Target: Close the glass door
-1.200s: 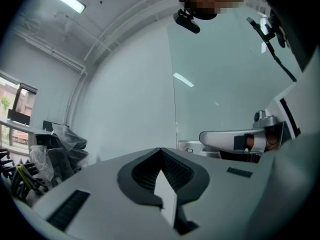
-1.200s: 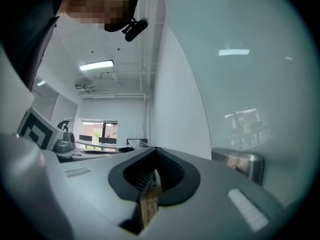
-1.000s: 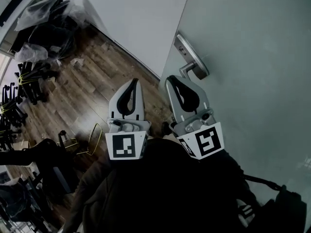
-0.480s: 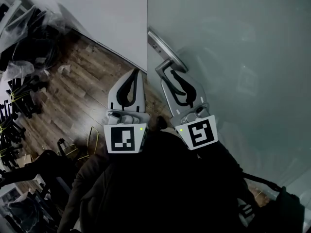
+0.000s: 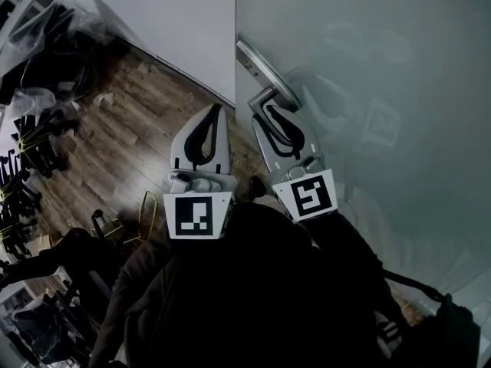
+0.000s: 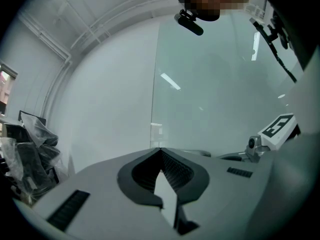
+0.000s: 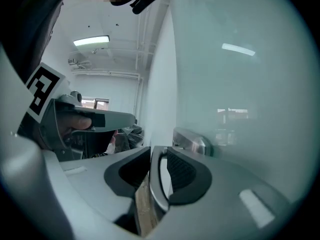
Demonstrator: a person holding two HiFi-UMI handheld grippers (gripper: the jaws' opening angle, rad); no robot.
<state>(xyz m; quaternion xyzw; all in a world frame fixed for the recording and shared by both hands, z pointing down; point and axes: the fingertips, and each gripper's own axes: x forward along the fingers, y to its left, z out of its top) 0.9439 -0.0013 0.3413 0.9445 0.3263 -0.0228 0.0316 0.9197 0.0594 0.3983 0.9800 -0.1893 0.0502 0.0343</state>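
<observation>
R gripper (image 5: 268, 110): clamped on handle (image 5: 259, 96), lever lying along jaws.
L gripper (image 5: 215, 112): jaws together, empty.
Glass door (image 5: 383, 67): right of both; R nearer.

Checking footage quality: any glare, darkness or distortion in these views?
Head view: dim, the clothing at the bottom nearly black; the glass door faintly mirrors the right hand-held gripper. Left gripper view: fisheye bend, black corners, light streaks on the door. Right gripper view: same bend, a light streak on the door.
</observation>
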